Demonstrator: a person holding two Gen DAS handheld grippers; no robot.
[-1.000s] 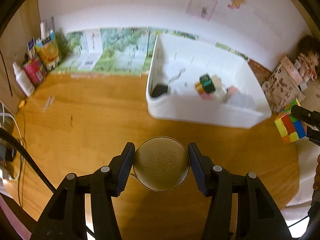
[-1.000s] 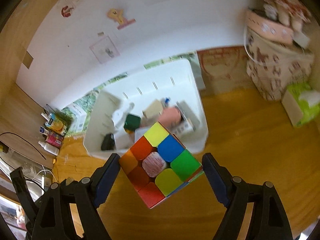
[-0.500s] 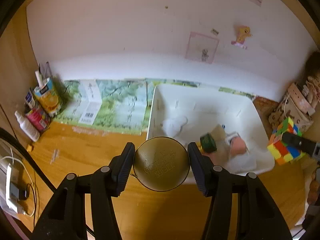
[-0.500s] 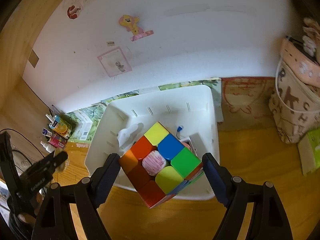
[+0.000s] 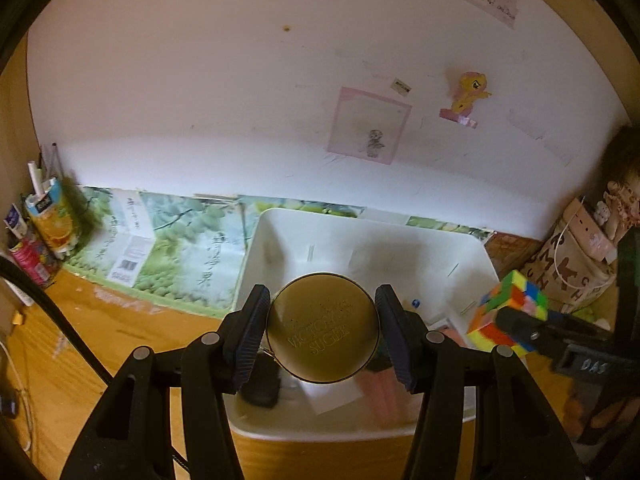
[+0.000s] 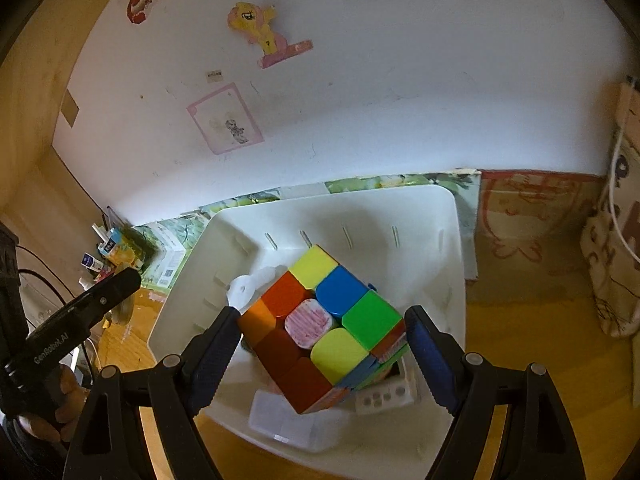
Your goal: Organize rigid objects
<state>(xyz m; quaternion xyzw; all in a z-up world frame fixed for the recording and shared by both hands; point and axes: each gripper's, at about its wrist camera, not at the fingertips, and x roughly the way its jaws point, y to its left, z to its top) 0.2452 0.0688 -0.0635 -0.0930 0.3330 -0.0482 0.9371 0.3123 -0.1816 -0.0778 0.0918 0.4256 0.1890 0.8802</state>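
Note:
My left gripper (image 5: 322, 330) is shut on a round gold tin (image 5: 322, 328) with embossed lettering, held above the near part of the white plastic bin (image 5: 276, 236). My right gripper (image 6: 323, 336) is shut on a colourful puzzle cube (image 6: 324, 328), tilted on a corner, over the same white bin (image 6: 452, 248). In the left wrist view the puzzle cube (image 5: 508, 312) hangs at the bin's right side. The bin holds a clear plastic box (image 6: 292, 424), a white button device (image 6: 384, 394), a black item (image 5: 260, 388) and pink pieces.
A wooden desk (image 5: 80, 344) carries the bin against a white wall. Green printed paper (image 5: 172, 256) lies behind the bin on the left. Juice cartons and small bottles (image 5: 44, 220) stand at the far left; a patterned bag (image 6: 612, 264) stands at the right.
Both grippers have moved forward over the bin with their loads still held. The bin now sits directly beneath the tin and the cube.

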